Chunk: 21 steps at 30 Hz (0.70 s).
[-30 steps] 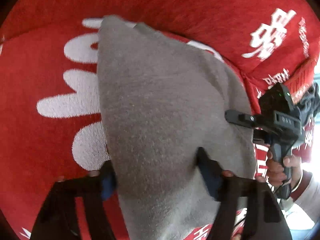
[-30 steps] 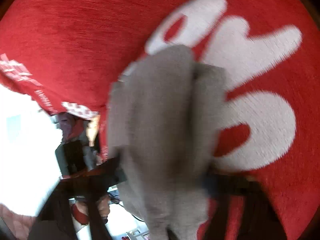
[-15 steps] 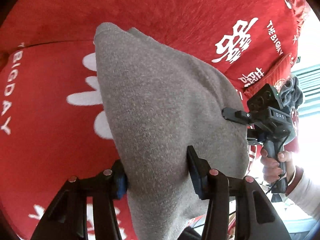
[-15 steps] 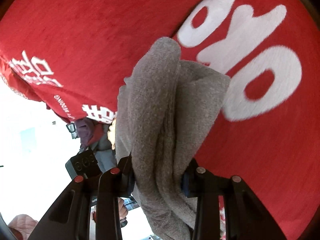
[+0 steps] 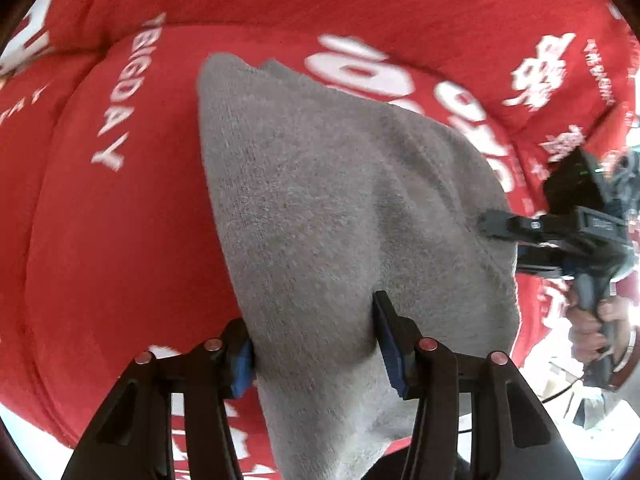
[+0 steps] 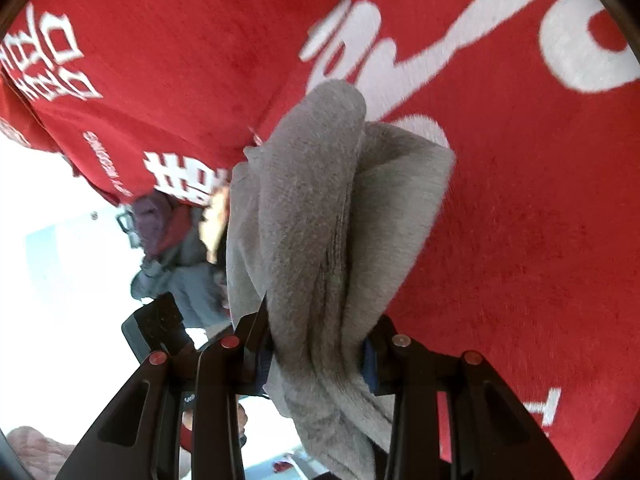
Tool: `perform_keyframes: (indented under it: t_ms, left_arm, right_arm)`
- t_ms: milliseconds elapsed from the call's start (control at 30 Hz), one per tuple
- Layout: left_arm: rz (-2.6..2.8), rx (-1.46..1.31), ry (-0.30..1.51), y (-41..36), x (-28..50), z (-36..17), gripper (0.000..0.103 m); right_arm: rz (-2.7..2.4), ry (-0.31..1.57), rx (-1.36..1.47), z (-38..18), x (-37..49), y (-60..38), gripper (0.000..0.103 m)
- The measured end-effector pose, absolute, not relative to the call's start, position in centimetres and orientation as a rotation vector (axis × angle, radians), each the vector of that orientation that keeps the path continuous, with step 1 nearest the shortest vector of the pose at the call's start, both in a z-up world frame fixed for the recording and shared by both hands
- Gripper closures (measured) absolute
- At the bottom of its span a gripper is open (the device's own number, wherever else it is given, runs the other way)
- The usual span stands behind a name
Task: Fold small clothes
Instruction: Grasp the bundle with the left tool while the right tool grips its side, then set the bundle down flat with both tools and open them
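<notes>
left gripper [image 5: 316, 344] clamps grey cloth [image 5: 340, 208] | right gripper [image 6: 316, 356] clamps its bunched far edge

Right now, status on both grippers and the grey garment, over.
Left gripper and right gripper both clamped on the grey garment. Garment bunched, hanging over the red printed cover. Nothing in the way.
</notes>
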State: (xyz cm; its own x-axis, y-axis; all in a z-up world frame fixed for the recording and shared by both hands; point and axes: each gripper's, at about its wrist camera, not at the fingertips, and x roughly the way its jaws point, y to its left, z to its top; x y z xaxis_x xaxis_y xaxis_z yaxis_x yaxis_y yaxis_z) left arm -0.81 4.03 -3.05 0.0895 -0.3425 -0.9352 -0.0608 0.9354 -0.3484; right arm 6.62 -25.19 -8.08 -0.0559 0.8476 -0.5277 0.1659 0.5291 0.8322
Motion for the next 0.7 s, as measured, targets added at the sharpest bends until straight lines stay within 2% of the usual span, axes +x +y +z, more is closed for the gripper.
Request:
perform_keyframes:
  t_ms: [67,100,167,233,267,300,333,367,400,567,633,700]
  left_arm:
    - [-0.199,-0.369,1.463,4.6,-1.2,-3.3,0.045]
    - [-0.183,-0.367,1.457,4.6,-1.2,-3.2,0.039]
    - [-0.145,-0.318,1.445,4.4,-1.5,-2.7,0.034]
    - [-0.127,-0.291,1.448,4.3,-1.6,-2.3,0.034]
    - [-0.111,-0.277,1.439,4.2,-1.7,-1.9,0.034]
    - [-0.095,-0.263,1.429,4.3,-1.7,-1.5,0.031]
    - [-0.071,-0.239,1.416,4.3,-1.8,-1.0,0.024]
    - [-0.039,-0.213,1.4,4.5,-2.0,-0.3,0.008]
    - [-0.014,-0.201,1.38,4.7,-2.1,0.3,0.001]
    - [0.051,-0.238,1.349,6.0,-2.7,2.8,0.001]
    - [0.079,-0.23,1.389,6.2,-2.5,2.8,0.001]
    - [0.073,-0.235,1.389,6.3,-2.7,3.2,0.001]
  right_arm:
    - [0.678,1.566,0.822,-8.6,6.8,-25.1,0.064]
    - [0.668,1.571,0.773,-8.8,7.1,-25.0,0.064]
    - [0.642,1.583,0.695,-8.9,7.4,-24.8,0.064]
    - [0.625,1.583,0.603,-8.5,7.5,-24.5,0.063]
    - [0.606,1.579,0.549,-8.1,7.5,-24.1,0.058]
    - [0.58,1.574,0.489,-7.7,7.4,-24.0,0.049]
    - [0.548,1.564,0.42,-7.0,7.2,-23.7,0.045]
    - [0.522,1.564,0.389,-6.7,7.0,-23.6,0.041]
    - [0.496,1.562,0.356,-6.3,6.7,-23.5,0.041]
    - [0.438,1.484,0.264,-1.9,3.9,-23.2,0.041]
    - [0.474,1.463,0.277,-0.2,2.2,-22.6,0.045]
    - [0.505,1.464,0.268,0.5,0.4,-21.8,0.068]
